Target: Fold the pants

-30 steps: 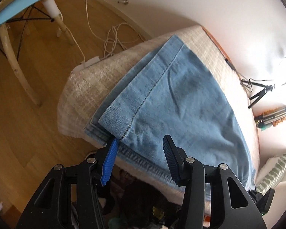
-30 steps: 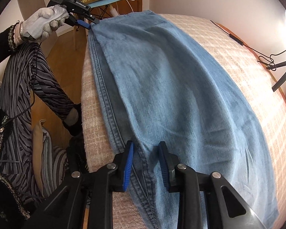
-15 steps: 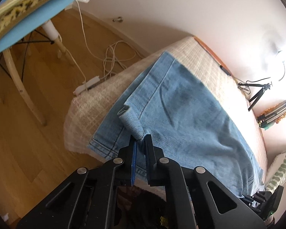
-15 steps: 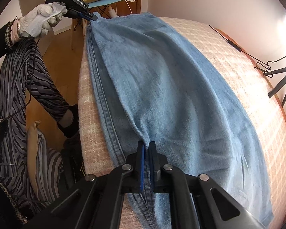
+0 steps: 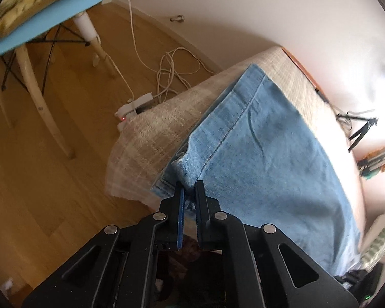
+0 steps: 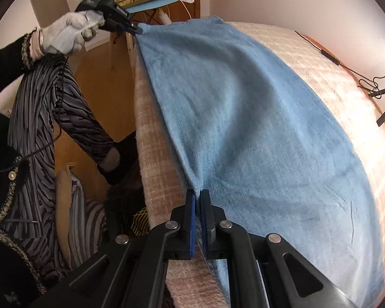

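Light blue denim pants (image 5: pixel 264 143) lie lengthwise on a bed with a beige checked blanket (image 5: pixel 151 138). My left gripper (image 5: pixel 189 186) is shut on the near corner of the leg hem, which bunches up between its fingers. My right gripper (image 6: pixel 197 195) is shut on the near side edge of the pants (image 6: pixel 243 118) further along, lifting it off the blanket (image 6: pixel 154 159). In the right wrist view the left gripper (image 6: pixel 137 30) shows at the far end, held by a white-gloved hand, with the cloth stretched between the two grippers.
A blue chair (image 5: pixel 38 12) with pale wooden legs stands on the wood floor left of the bed. White cables and a power strip (image 5: pixel 138 102) lie by the bed corner. A black tripod (image 5: pixel 359 131) stands by the wall. My striped-sleeved arm (image 6: pixel 51 118) is alongside the bed.
Both grippers closed on the pants' near edge a second ago and have since lifted it. The upper layer now rises off the blanket, pulled taut between them.
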Demonstrator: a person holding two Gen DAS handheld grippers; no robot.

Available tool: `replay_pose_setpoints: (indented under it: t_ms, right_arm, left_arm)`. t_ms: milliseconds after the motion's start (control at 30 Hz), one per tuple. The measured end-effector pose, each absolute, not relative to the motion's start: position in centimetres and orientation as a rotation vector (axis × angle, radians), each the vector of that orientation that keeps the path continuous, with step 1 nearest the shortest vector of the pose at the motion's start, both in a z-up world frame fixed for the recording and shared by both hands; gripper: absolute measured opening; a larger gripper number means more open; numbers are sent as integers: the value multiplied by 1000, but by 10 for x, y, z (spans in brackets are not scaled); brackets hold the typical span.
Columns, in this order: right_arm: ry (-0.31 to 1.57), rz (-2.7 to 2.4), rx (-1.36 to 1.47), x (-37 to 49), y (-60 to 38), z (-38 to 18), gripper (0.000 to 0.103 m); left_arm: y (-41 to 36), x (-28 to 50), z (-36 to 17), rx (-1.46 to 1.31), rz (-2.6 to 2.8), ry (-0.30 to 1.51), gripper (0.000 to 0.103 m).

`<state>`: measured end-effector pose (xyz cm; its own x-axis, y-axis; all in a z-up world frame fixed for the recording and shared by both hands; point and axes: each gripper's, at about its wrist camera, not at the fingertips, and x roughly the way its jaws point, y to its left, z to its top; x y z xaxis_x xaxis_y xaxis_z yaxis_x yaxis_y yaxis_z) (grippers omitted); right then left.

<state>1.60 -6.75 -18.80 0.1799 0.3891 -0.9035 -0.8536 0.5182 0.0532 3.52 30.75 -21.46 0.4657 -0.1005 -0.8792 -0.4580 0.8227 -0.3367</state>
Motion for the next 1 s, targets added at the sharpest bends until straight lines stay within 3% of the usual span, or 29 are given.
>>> replay_pose_setpoints:
  t_ms: [200, 367, 500, 600, 633, 667, 700, 1000]
  right_arm:
    - [1055, 958, -403, 22, -81, -177, 1]
    - [1048, 943, -497, 10, -70, -190, 1]
    - [1065, 968, -399, 15, -80, -182, 1]
    - [1086, 1025, -376, 9, -88, -171, 11]
    - [1087, 1023, -363, 7, -93, -168, 20]
    - [1074, 1013, -332, 6, -101, -162, 42]
    - [1051, 986, -299, 5, -112, -155, 46]
    - [921, 536, 17, 3, -266, -102, 46]
  left_arm:
    - [305, 40, -194, -549, 237, 1034, 6]
    - [297, 50, -205, -460, 262, 1113, 6]
    - [299, 51, -205, -454, 284, 1122, 11]
    - [298, 49, -197, -420, 293, 1136, 15]
    - [298, 49, -193, -404, 296, 1139, 16]
    - [297, 48, -189, -388, 303, 1133, 16]
    - [295, 47, -181, -360, 312, 1116, 16]
    - [188, 75, -128, -203, 57, 979, 16]
